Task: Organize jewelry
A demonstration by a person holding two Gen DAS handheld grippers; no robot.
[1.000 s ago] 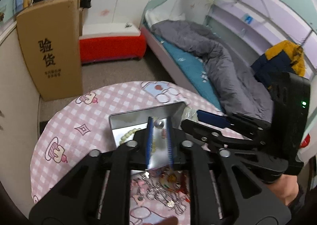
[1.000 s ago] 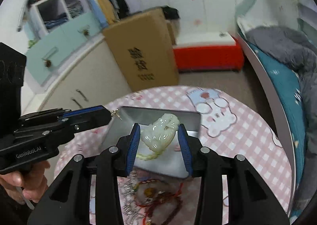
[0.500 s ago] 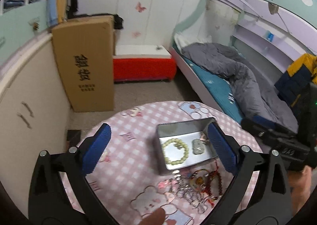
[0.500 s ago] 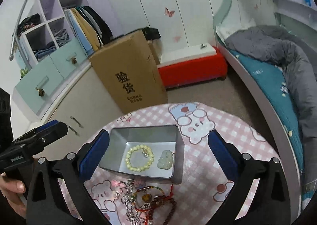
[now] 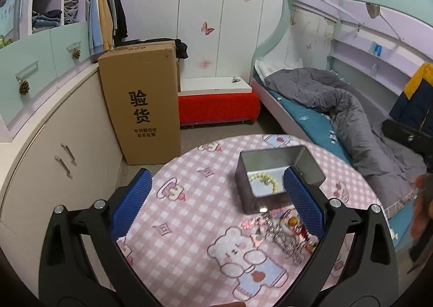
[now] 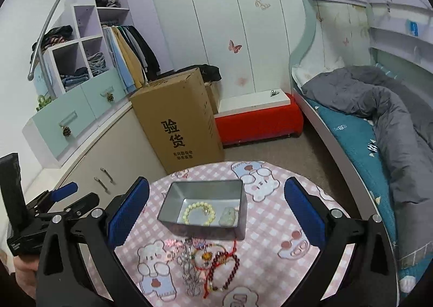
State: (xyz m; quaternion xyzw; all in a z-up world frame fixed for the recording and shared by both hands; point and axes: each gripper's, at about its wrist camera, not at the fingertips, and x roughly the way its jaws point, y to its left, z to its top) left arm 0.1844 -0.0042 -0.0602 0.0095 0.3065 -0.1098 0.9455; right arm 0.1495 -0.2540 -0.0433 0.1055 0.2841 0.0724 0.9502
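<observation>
Behind the round worktop point(image 5: 189, 212) with its pink checked cloth you have a child's bedroom, with a bunk bed point(image 5: 311, 117) on one side and a tall cardboard box point(image 5: 140, 106) on the other. From the left wrist view, your left gripper point(image 5: 216, 204) has just been opening; its jaws are spread wide and nothing is between them. The grey metal tin point(image 5: 276, 185) stands a little beyond the right blue pad, and a pale bead bracelet point(image 5: 265, 181) lies inside it. The loose jewelry pile point(image 5: 284, 236) lies on the cloth just in front of the tin. For the next pick, I would choose one piece at the edge of the pile, because the chains look tangled and a grip in the middle may lift several pieces together. From the right wrist view, your right gripper point(image 6: 216, 212) has also just been opening; its jaws are wide apart and empty. Here the tin point(image 6: 205, 190) holds the pale bracelet point(image 6: 199, 212) and a pale green pendant point(image 6: 228, 216) beside it. The dark red bead bracelet point(image 6: 224, 269) lies clear at the right of the pile point(image 6: 205, 263), so it seems the easiest one; come down straight and close on the beads, not on the thin cord. The box point(image 6: 178, 120) has printed "验货" in big characters; the smaller lines under it are too small to read, and the letters on the left tool body are cut off.
</observation>
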